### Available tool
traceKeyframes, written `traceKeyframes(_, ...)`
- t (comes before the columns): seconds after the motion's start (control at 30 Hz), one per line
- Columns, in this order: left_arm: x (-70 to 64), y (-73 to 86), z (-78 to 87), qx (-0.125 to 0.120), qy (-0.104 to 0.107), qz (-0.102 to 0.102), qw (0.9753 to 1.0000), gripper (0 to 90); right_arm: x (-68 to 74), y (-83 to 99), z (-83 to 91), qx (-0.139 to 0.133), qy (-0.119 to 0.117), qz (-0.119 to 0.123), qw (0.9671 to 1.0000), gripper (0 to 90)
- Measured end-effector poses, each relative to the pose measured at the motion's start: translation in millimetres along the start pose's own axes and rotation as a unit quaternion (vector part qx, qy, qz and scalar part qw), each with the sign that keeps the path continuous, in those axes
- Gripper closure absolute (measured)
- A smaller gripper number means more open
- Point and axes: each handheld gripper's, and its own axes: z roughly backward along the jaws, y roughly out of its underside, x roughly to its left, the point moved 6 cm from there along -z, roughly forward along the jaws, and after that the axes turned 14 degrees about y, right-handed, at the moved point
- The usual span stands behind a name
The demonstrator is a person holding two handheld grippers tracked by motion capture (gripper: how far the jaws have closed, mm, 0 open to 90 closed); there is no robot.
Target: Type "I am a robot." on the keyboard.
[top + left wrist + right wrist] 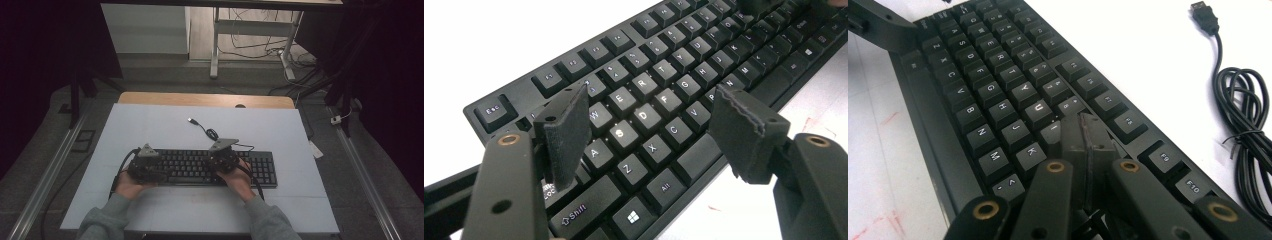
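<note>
Keyboard [220, 168] is the thing you work on; it is black and lies flat on the white table [150, 125], in the near half, with its long side across in front of you. Your left gripper [651, 132] is over the left end of the keyboard. Its jaws stand wide apart, and between them you see the keys S, D, X and Z; the pads hang just above the keys, and I cannot tell if they touch. Your right gripper [1087, 131] is near the middle of the keyboard. Its jaws are pressed together, nothing is between them, and the tips come down on the key row beside U and K, in the area of the I key. The keyboard's cable [1248, 125] lies coiled on the table behind it, and the USB plug [192, 120] rests free on the white surface.
</note>
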Motion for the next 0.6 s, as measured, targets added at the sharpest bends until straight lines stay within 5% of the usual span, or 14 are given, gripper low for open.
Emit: traceKeyframes(0.6,-0.2,1.2,-2.3,0.007,-0.002,-0.003,1.0,31.8,3.1,2.8,-10.5,0.006,0.008,0.008,0.9999,89.6)
